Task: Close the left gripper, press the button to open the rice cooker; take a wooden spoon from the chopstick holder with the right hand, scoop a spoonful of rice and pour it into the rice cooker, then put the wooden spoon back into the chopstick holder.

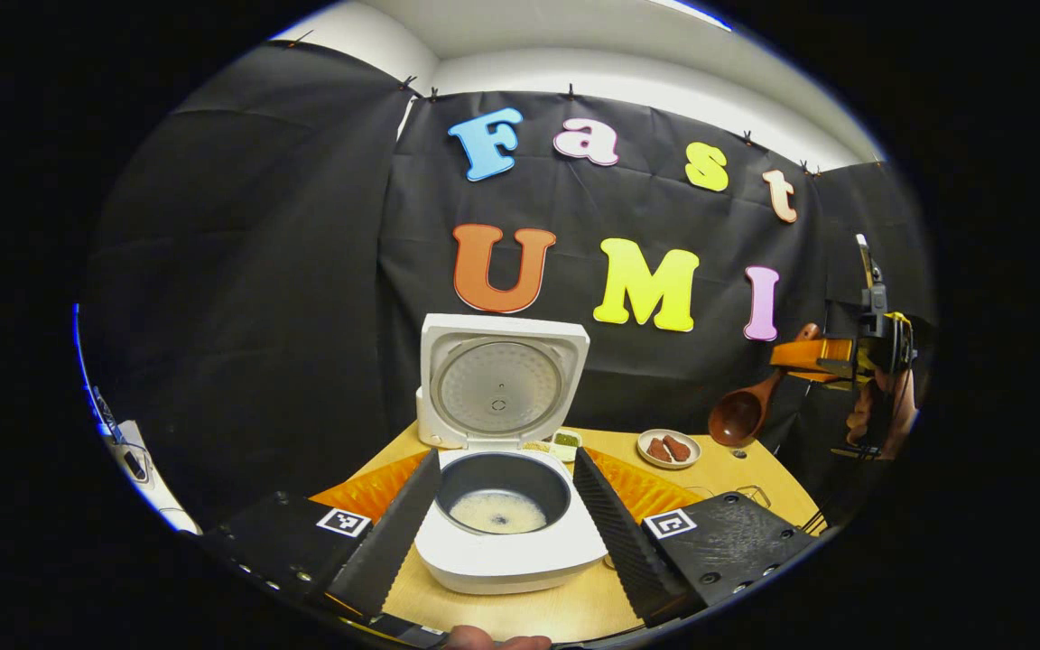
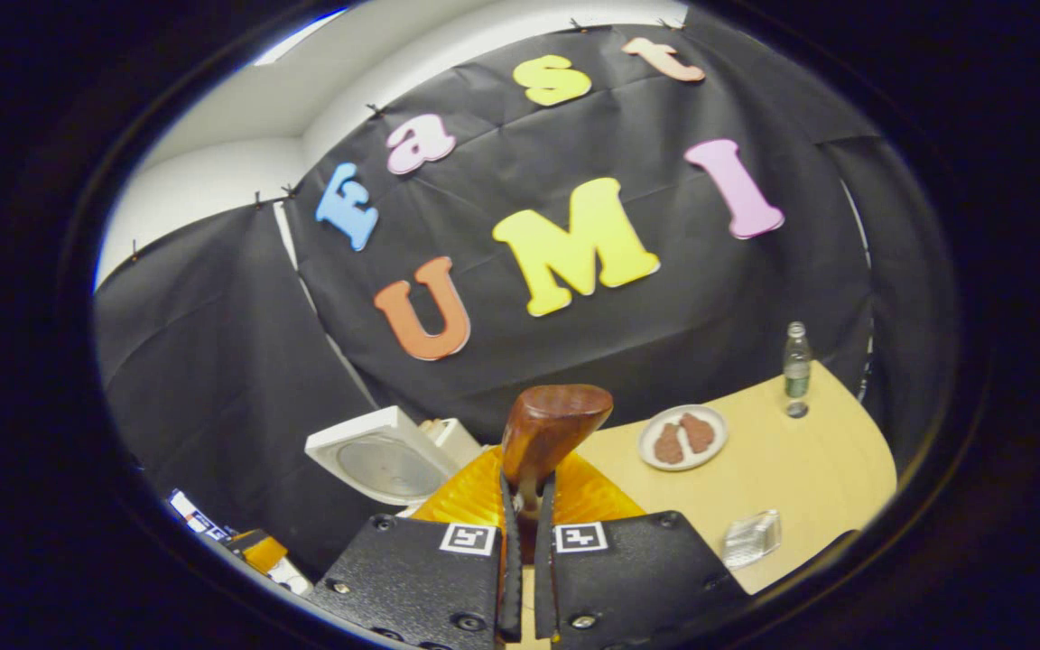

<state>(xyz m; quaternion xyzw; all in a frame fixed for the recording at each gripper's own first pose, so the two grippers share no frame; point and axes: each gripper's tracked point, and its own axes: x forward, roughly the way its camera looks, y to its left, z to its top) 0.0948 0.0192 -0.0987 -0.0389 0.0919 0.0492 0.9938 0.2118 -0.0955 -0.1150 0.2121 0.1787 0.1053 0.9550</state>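
Observation:
The white rice cooker stands open on the table, its lid upright and a little rice in the dark inner pot. My left gripper is open, one finger on each side of the cooker. Off to the right and above the table, my right gripper holds the wooden spoon with its bowl hanging down to the left. In the right gripper view, the right gripper is shut on the spoon's handle, with the spoon bowl rising just ahead. The open cooker lid lies to the left.
An orange mat lies under the cooker. A plate with brown food sits behind it, beside a small dish. A bottle stands at the table's far right, and a clear glass dish lies near the edge.

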